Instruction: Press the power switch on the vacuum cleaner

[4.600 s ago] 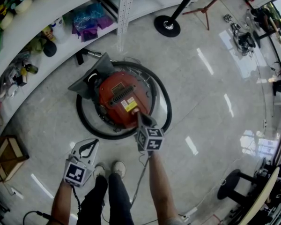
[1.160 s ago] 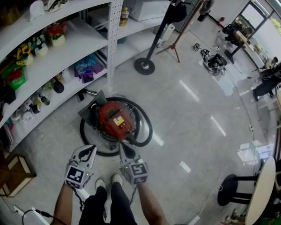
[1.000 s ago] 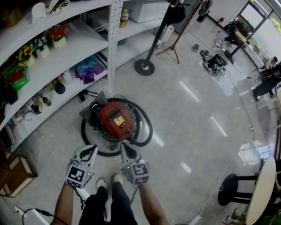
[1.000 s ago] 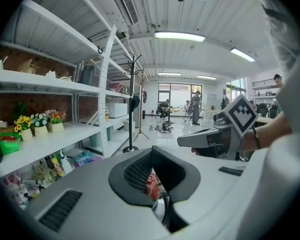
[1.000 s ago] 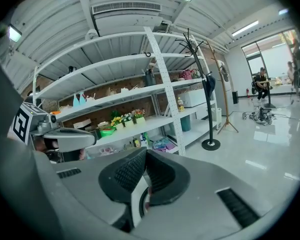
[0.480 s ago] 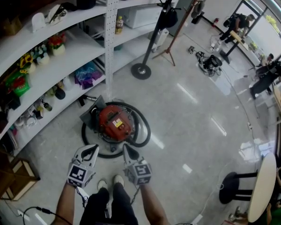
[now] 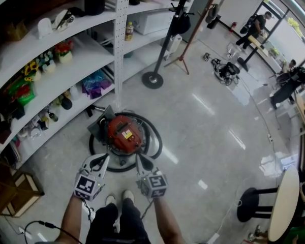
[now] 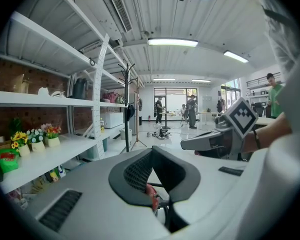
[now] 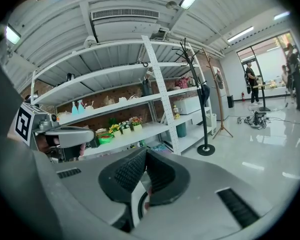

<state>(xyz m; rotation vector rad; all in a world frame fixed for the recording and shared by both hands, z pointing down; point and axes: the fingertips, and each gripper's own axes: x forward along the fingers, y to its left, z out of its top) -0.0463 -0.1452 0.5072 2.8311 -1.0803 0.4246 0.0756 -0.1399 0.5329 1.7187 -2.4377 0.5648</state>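
Observation:
In the head view a red canister vacuum cleaner (image 7: 123,133) sits on the floor by the shelf, its black hose (image 7: 155,142) coiled around it. Both grippers hover high over the floor on the near side of it, touching nothing. My left gripper (image 7: 100,159) is shut and empty, its tips pointing towards the vacuum's near left edge. My right gripper (image 7: 141,159) is shut and empty too, just off the near right of the hose. In the left gripper view the left gripper (image 8: 152,154) shows closed pads, with a red sliver of the vacuum (image 8: 153,198) below them. The right gripper (image 9: 145,156) faces the shelves.
White shelves (image 7: 56,72) with flower pots and bottles run along the left. A coat stand base (image 7: 152,80) and a tripod (image 7: 185,55) stand beyond the vacuum. A wooden crate (image 7: 7,192) is at the near left, a stool (image 7: 251,207) and round table (image 7: 284,202) at the right. People (image 7: 254,24) stand far off.
My right gripper has come off the vacuum's top and drawn back beside the left one. The view has risen, so the vacuum looks smaller and farther away.

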